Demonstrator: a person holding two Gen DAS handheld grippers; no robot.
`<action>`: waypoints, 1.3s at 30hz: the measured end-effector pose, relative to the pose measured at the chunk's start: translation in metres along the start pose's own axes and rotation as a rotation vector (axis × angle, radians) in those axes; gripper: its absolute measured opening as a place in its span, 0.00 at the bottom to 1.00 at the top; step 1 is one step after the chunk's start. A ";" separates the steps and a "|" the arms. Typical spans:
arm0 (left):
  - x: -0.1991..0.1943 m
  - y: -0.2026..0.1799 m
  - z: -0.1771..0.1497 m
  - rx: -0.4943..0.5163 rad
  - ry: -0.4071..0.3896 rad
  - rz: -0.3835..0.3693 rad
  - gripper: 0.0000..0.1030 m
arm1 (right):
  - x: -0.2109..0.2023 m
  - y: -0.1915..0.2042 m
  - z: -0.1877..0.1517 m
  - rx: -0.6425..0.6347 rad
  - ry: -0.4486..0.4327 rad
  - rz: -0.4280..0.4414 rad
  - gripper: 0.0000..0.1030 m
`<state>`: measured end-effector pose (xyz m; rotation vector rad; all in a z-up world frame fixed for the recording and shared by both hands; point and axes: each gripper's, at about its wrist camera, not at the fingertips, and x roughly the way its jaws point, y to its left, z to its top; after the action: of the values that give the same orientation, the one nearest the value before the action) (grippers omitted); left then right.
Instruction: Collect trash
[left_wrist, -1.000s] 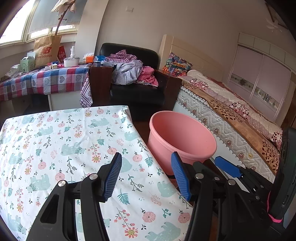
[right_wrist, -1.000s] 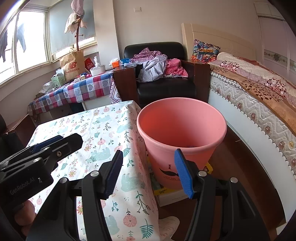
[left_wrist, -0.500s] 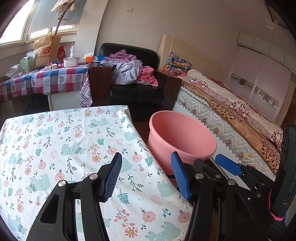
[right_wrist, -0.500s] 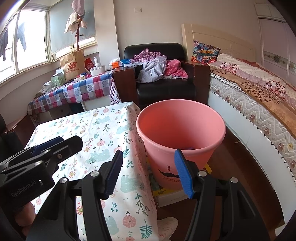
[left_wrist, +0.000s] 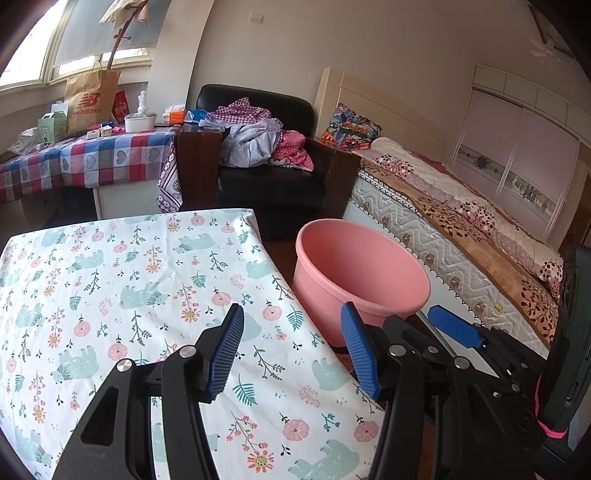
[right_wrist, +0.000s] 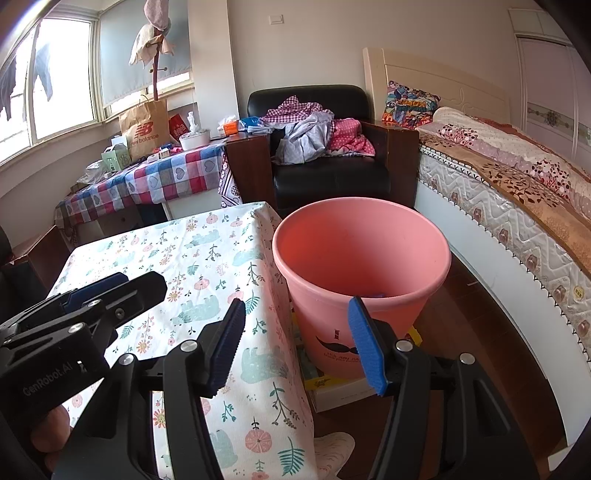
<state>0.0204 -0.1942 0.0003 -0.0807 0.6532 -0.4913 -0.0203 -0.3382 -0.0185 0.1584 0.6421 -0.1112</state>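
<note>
A pink plastic bucket (right_wrist: 360, 258) stands on the floor beside the table's right edge; it also shows in the left wrist view (left_wrist: 360, 273). A small bluish scrap lies at its bottom. My right gripper (right_wrist: 295, 345) is open and empty, held just in front of the bucket and the table's corner. My left gripper (left_wrist: 291, 352) is open and empty above the table's near right part. No loose trash shows on the flowered tablecloth (left_wrist: 122, 284).
A bed (right_wrist: 517, 192) runs along the right. A black armchair (right_wrist: 325, 162) piled with clothes stands behind the bucket. A plaid-covered table (right_wrist: 155, 177) with bags and boxes is at the back left. A flat box (right_wrist: 351, 387) lies under the bucket.
Both grippers have pulled back slightly from the bucket. Both stay open and empty.
</note>
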 end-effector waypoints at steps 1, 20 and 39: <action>0.000 0.001 0.000 0.000 0.000 0.000 0.53 | 0.000 0.000 0.000 -0.001 0.000 0.000 0.57; 0.001 -0.009 -0.004 0.004 0.004 -0.010 0.53 | 0.001 0.001 -0.002 -0.006 0.002 0.000 0.57; 0.002 -0.007 -0.009 0.000 0.010 -0.002 0.53 | 0.003 0.002 -0.004 -0.011 0.006 0.000 0.57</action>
<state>0.0137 -0.2002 -0.0063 -0.0792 0.6628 -0.4938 -0.0199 -0.3357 -0.0233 0.1480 0.6490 -0.1072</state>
